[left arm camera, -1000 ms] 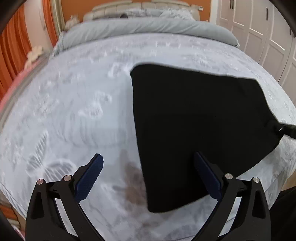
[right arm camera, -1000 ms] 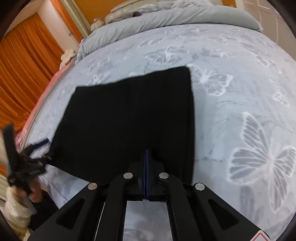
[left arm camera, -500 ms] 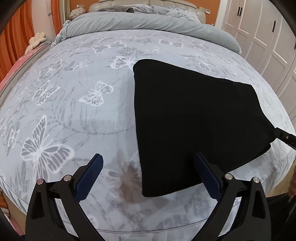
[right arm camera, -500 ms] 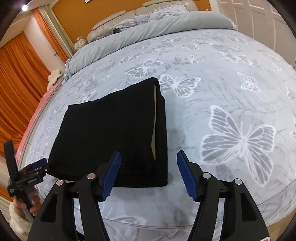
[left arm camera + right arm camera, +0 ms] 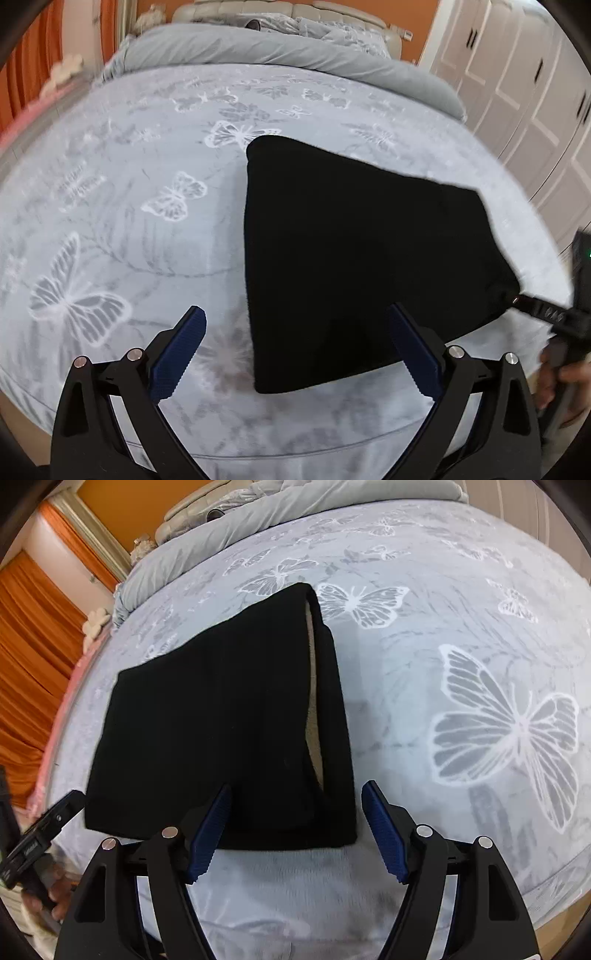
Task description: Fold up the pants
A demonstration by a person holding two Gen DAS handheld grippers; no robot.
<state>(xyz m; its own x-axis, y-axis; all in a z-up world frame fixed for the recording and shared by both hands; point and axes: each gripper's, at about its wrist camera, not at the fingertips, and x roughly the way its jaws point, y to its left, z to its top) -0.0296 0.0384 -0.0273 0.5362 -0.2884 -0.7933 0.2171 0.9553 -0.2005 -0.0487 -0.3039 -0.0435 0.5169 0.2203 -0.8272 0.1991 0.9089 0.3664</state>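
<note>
The black pants [image 5: 351, 251] lie folded into a thick rectangle on the butterfly-print bed cover [image 5: 110, 221], close to the bed's near edge. My left gripper [image 5: 295, 310] hovers open above the fold's near left corner, touching nothing. In the right wrist view the pants [image 5: 221, 720] show a pale lining along their right side. My right gripper [image 5: 297, 786] hangs over their near right corner with its jaws opening; the cloth lies below them and the pads do not press on it. Each gripper also shows at the other view's edge: the right gripper [image 5: 546, 314] and the left gripper [image 5: 55, 819].
A rolled grey duvet [image 5: 295, 55] and headboard lie at the far end of the bed. White wardrobe doors [image 5: 535, 92] stand to the right, orange curtains [image 5: 29, 646] to the left. The bed's front edge [image 5: 332, 904] runs just under the grippers.
My right gripper was shut on the pants' near edge; it has opened, let the cloth go and drawn back a little. The pants now lie flat. The left gripper stays open.
</note>
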